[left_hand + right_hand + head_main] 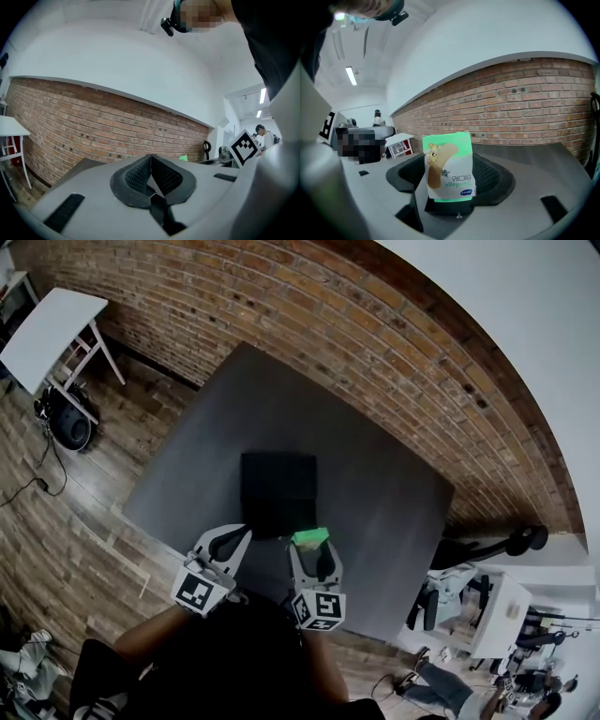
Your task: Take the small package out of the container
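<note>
A black container (278,493) sits in the middle of the dark grey table (375,512). The small green and white package (310,536), printed with a bandage picture (449,166), is held upright in my right gripper (314,549), just in front of the container's near right corner and raised off the table. The right gripper (450,180) is shut on the package's lower part. My left gripper (228,542) hovers beside it at the container's near left corner. Its pads (140,176) meet with nothing between them. The container's inside looks dark; I cannot see any contents.
A brick wall (375,362) runs behind the table. On the wooden floor at the left stand a white table (47,329) and a round black object (67,423). A white desk and chairs (469,601) crowd the right side. The person's body fills the bottom of the head view.
</note>
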A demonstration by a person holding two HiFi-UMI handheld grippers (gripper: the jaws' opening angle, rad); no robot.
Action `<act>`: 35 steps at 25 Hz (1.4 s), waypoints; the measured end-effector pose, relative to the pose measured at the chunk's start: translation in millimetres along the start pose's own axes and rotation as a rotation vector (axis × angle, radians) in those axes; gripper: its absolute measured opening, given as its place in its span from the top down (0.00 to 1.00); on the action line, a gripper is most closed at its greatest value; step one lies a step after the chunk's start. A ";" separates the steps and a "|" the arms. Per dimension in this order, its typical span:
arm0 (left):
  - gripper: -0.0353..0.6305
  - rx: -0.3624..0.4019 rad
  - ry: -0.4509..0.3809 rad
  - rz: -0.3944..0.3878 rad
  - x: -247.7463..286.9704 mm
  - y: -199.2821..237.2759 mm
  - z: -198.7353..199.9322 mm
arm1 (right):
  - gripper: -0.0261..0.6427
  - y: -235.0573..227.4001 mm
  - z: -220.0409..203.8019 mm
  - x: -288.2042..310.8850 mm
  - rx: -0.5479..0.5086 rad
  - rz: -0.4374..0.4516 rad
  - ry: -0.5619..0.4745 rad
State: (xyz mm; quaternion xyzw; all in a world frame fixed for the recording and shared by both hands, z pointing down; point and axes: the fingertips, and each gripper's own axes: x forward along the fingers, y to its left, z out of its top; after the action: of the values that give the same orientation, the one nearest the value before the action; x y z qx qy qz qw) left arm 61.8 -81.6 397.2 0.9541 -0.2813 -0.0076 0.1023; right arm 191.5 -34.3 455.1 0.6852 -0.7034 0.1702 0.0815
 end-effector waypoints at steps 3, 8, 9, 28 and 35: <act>0.90 -0.009 0.019 0.015 6.0 -11.9 -6.2 | 0.47 -4.4 3.8 -6.8 0.021 0.022 -0.018; 0.90 -0.023 0.061 0.016 16.2 -31.2 -24.0 | 0.47 -18.2 8.0 -21.6 0.021 0.034 -0.044; 0.90 -0.019 0.059 0.012 18.3 -33.8 -24.1 | 0.47 -20.5 9.7 -24.7 0.024 0.033 -0.051; 0.90 0.038 0.026 0.000 36.9 -50.6 -8.7 | 0.47 -34.0 27.8 -36.1 0.015 0.017 -0.114; 0.90 0.035 0.022 -0.008 37.1 -53.3 -9.3 | 0.47 -35.9 31.4 -38.1 0.019 0.011 -0.135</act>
State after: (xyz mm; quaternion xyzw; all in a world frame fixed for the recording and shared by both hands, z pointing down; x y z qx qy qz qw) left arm 122.3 -56.0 397.2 0.9568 -0.2766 0.0074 0.0888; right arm 232.6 -9.8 417.2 0.6922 -0.7094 0.1306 0.0263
